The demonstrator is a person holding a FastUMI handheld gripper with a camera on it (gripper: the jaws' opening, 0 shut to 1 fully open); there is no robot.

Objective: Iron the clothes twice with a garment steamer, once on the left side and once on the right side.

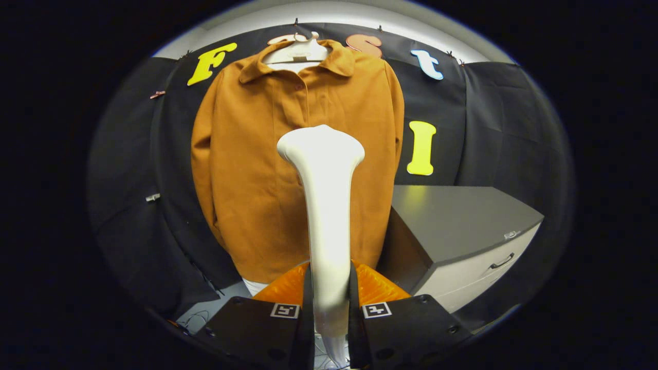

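Steamer (324,205), white, clamped upright between gripper (330,293) fingers, before hanging orange shirt (257,169); grey cabinet (462,231) stands right.

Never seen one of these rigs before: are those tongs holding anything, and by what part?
Yes. The tongs are shut on the white garment steamer, gripping the lower part of its handle; its head points at the brown jacket.
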